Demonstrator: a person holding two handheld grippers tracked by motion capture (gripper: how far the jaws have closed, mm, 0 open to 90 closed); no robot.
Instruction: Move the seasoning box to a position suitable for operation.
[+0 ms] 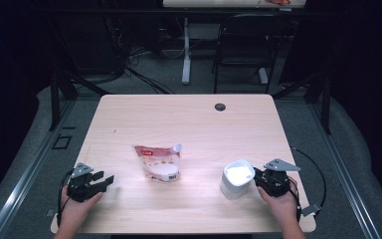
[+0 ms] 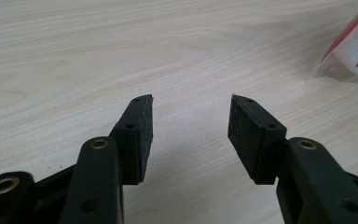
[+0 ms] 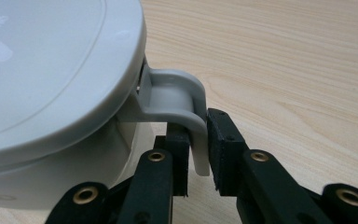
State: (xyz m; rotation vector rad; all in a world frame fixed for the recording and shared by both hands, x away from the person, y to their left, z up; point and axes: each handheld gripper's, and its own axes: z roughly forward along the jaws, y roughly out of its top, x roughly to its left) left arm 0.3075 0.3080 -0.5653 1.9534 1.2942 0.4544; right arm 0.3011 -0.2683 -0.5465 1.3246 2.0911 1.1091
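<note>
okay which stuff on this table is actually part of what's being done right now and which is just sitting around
In the job:
- white lidded container
- its latch tab, pinched by the right gripper
- refill pouch, probably, lying beside it

Just there:
- left gripper, open over bare table
- cable hole
- chair behind the table

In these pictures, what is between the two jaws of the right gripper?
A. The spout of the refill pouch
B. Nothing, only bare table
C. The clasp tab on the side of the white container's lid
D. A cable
C: in the right gripper view, the right gripper has its two pads on either side of the grey clasp tab that hangs from the lid of the white container.
</note>
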